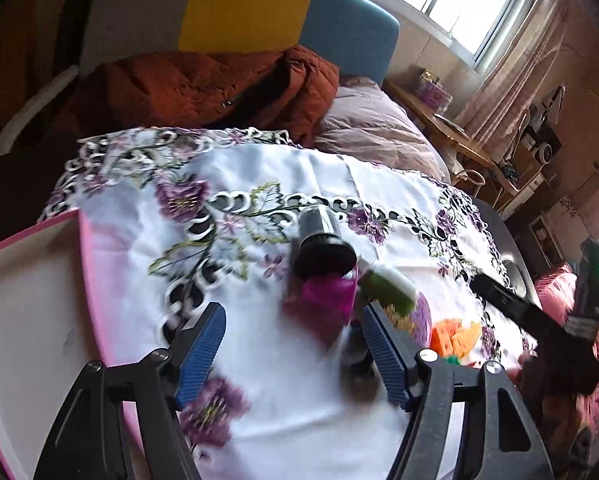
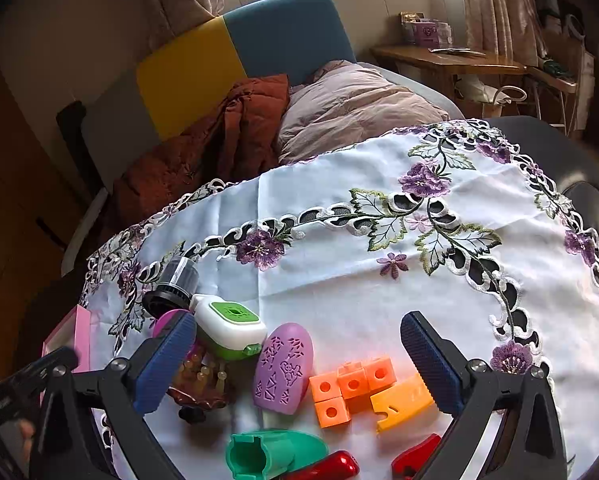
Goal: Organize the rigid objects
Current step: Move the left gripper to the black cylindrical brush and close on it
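Rigid objects, a heap of small plastic toys, lie on the embroidered tablecloth [image 1: 283,380]; the pink-rimmed tray [image 1: 31,292] at the left looks empty in the part that shows.

Left wrist view: the left gripper [image 1: 293,340] hangs over the cloth with its blue pads spread wide and nothing between them. Ahead of it, blurred, lie a black-and-clear cylinder [image 1: 321,240], a magenta piece [image 1: 327,294] and a green-and-white toy [image 1: 391,286]. Orange blocks [image 1: 445,338] show at the right, near the other gripper's black body.

Right wrist view: the right gripper [image 2: 297,354] is likewise wide open and empty, poised above the heap. Between its fingers lie a purple oval stencil [image 2: 283,368], four orange cubes [image 2: 349,388] joined together, and a yellow piece [image 2: 401,402]. The green-and-white toy [image 2: 229,330], the cylinder [image 2: 175,284], a brown pegged piece [image 2: 199,384], a teal cup-like shape [image 2: 269,454] and red pieces [image 2: 331,468] lie around them. A corner of the tray [image 2: 79,328] shows at the left.

Progress: judging from this, sorting has scarcely begun; every visible toy is on the cloth, none in the tray.
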Action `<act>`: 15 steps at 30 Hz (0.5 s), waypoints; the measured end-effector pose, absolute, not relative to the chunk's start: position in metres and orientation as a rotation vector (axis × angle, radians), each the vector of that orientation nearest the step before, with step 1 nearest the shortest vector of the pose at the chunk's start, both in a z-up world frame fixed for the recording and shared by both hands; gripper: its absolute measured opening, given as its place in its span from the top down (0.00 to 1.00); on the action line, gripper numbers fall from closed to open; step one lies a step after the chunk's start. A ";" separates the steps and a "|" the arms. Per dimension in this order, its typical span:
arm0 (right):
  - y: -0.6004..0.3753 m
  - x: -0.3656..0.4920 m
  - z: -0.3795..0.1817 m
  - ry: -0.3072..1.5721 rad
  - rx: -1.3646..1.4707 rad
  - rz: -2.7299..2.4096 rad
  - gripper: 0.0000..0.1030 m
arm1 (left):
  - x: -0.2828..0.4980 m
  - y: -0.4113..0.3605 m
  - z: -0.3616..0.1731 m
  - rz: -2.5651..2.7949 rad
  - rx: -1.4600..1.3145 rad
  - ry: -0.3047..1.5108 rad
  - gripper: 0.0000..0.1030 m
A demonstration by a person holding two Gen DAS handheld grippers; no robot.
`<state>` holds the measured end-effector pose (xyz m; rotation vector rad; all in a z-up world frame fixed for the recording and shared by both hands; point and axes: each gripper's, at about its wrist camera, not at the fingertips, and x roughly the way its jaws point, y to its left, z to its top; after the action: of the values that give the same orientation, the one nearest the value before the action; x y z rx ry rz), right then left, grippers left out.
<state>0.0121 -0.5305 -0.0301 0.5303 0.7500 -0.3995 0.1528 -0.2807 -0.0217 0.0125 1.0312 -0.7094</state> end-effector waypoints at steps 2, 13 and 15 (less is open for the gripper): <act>-0.532 0.012 -0.031 0.751 0.542 -0.400 0.00 | 0.162 -0.292 -0.025 -0.716 0.014 1.036 0.31; -0.543 0.010 -0.037 0.766 0.610 -0.412 0.00 | 0.206 -0.338 -0.040 -0.743 -0.003 1.122 0.31; -0.543 0.010 -0.037 0.764 0.614 -0.408 0.00 | 0.214 -0.346 -0.046 -0.746 -0.008 1.152 0.35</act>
<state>0.0099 -0.5433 -0.0365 0.6143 0.7645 -0.4077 0.2137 -0.3462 -0.0455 -0.0080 1.1520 -0.7463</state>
